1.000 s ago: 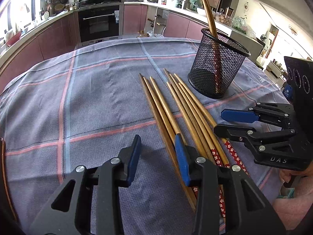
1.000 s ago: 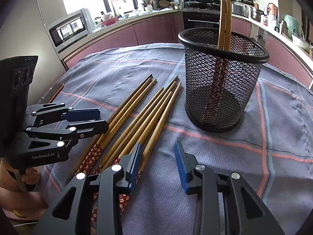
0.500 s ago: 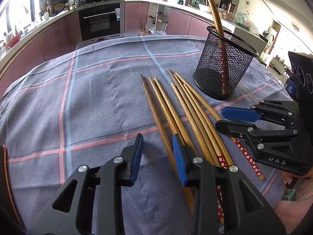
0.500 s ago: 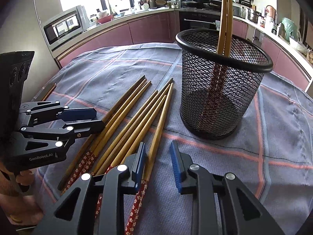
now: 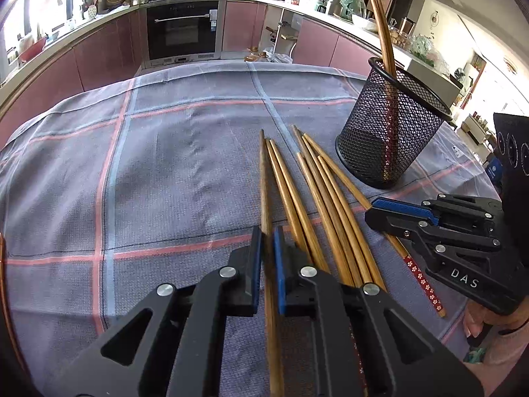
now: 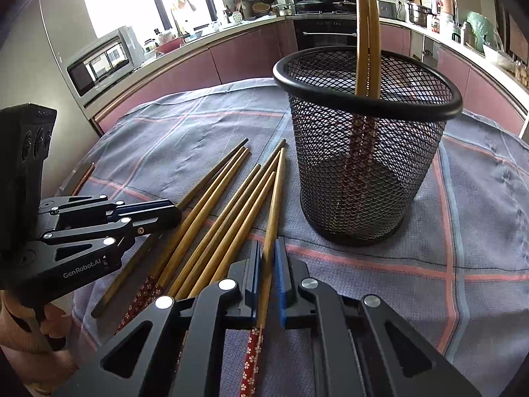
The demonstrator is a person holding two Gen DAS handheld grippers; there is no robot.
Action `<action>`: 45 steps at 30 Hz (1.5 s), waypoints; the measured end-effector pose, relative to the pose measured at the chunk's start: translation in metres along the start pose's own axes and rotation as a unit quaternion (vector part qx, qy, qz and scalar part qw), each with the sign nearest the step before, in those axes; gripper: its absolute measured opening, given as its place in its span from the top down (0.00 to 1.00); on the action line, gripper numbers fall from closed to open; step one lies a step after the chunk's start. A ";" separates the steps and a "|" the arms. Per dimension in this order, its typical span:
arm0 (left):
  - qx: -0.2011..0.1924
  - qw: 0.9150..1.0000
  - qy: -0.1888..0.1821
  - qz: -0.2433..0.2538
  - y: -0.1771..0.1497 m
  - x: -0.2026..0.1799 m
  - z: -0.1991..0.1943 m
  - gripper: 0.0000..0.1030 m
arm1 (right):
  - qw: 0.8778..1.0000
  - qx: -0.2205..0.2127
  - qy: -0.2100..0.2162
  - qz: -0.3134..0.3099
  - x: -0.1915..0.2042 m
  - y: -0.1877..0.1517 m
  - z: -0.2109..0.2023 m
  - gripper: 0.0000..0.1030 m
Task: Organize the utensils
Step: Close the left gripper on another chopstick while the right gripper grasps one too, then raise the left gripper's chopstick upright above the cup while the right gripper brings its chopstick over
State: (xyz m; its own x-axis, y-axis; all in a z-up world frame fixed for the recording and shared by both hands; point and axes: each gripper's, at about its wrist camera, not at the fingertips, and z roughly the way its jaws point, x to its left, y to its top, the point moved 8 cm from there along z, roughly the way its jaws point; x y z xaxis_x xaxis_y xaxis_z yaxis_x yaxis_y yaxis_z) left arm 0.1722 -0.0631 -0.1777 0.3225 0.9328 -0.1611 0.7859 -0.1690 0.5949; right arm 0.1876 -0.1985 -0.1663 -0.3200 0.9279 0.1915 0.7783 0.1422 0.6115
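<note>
Both tongs are clamped shut on a chopstick each: left tongs on the leftmost chopstick, right tongs on the rightmost chopstick. Shafts point toward twelve; mesh holder stands at one o'clock, nearer the right.

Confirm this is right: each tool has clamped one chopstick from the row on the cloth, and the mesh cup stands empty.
Not empty: the mesh cup already holds two chopsticks, as the right wrist view shows. Each tool, left tool and right tool, has clamped one chopstick.
</note>
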 end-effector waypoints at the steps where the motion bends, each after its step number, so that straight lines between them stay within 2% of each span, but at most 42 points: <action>1: -0.003 1.000 -0.001 -0.004 0.000 0.001 -0.002 0.92 | 1.000 -0.002 0.004 0.003 -0.001 0.000 -0.002 0.94; 7: -0.020 1.000 -0.014 -0.010 0.002 0.001 -0.019 0.92 | 0.999 -0.017 0.028 0.010 -0.001 0.000 -0.018 0.94; 18: -0.065 0.994 -0.086 -0.003 0.017 -0.020 -0.074 0.92 | 0.994 -0.075 0.082 0.000 0.010 0.014 -0.070 0.94; 24: -0.094 0.987 -0.131 0.006 0.030 -0.037 -0.109 0.92 | 0.990 -0.114 0.087 0.006 0.001 0.028 -0.099 0.94; 30: -0.129 0.980 -0.154 0.015 0.047 -0.048 -0.139 0.93 | 0.985 -0.152 0.086 0.006 -0.007 0.042 -0.123 0.94; 36: -0.160 0.974 -0.160 0.021 0.077 -0.059 -0.152 0.93 | 0.979 -0.184 0.083 0.001 -0.014 0.065 -0.145 0.94; 45: -0.206 0.964 -0.161 0.039 0.135 -0.082 -0.172 0.93 | 0.971 -0.233 0.054 -0.022 -0.029 0.107 -0.182 0.94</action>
State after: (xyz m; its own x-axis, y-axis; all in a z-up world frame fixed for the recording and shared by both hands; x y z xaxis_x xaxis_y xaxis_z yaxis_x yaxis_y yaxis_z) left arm 0.1611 -0.1075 0.0509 0.5720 0.7633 -0.3003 0.4978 -0.0320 0.8667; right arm 0.1821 -0.2725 0.0330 -0.4218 0.8796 0.2201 0.4417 -0.0126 0.8971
